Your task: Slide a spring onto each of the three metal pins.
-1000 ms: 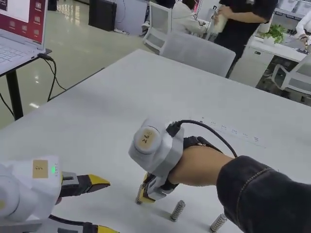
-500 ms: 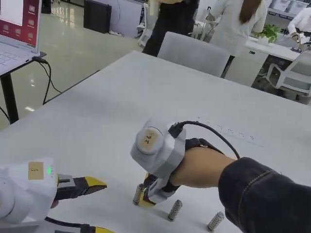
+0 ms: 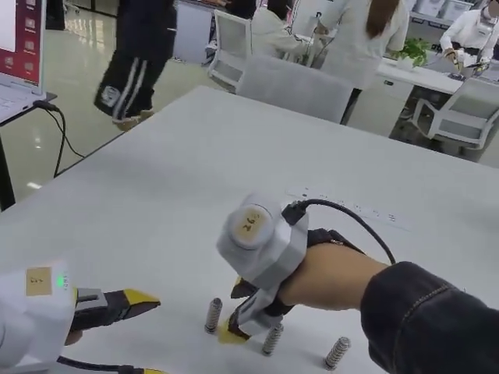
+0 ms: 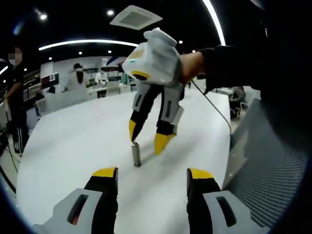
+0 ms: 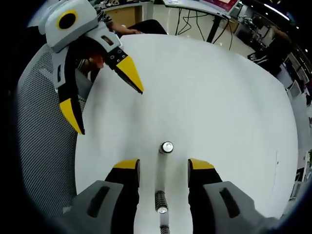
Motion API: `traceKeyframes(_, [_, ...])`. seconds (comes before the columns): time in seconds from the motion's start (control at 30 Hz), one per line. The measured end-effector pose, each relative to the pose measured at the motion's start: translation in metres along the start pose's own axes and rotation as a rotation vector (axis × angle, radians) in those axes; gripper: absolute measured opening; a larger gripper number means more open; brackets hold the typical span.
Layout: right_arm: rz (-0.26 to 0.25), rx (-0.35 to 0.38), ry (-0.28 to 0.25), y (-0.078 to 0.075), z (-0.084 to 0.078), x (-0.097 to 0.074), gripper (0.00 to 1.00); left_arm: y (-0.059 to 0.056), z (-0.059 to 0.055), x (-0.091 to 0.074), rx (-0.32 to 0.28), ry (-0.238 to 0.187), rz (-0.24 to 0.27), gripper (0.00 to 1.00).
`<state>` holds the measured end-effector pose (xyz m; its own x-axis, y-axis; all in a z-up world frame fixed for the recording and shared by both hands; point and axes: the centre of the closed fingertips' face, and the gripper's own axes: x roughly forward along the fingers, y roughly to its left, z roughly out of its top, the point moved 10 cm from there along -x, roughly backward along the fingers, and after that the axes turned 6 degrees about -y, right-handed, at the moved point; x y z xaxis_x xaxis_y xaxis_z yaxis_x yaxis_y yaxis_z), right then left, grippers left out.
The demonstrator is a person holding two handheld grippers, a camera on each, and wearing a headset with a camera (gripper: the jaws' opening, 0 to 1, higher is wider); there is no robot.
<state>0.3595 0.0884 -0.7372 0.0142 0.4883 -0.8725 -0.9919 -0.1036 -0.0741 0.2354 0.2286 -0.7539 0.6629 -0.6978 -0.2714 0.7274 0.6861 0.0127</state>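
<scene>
Just ahead of right gripper (image 5: 164,165) jaws, spread: spring-clad pin (image 5: 166,147) | left gripper (image 4: 152,173) jaws spread, empty.

Open-plan office. A white worktable (image 3: 195,148) takes up most of the head view, with a grey chair (image 3: 308,86) at its far edge. Glossy pale floor (image 3: 86,86) far left. A laptop (image 3: 19,47) on a stand sits at the left edge, with a black cable (image 3: 62,132) hanging from it. Far right is a white desk (image 3: 425,78) with a green plant (image 3: 413,51) and a white office chair (image 3: 460,117). People stand and sit at the back. In the left gripper view, a dark ceiling has curved light strips (image 4: 87,44) and a square vent (image 4: 136,17).
</scene>
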Motion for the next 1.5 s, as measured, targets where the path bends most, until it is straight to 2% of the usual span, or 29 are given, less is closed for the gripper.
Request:
traceKeyframes(0.23, [-0.014,0.031,-0.031,0.001,-0.008,-0.005,0.43,-0.001,0.001,0.0,0.002,0.01,-0.006,0.52])
traceKeyframes(0.77, [-0.061,0.1,-0.105,0.005,-0.025,-0.02,0.52,0.001,0.011,-0.001,-0.019,-0.03,-0.012,0.53])
traceKeyframes(1.5, [-0.18,0.203,-0.29,0.009,-0.045,-0.049,0.58,0.006,0.015,0.004,-0.047,-0.056,-0.031,0.54])
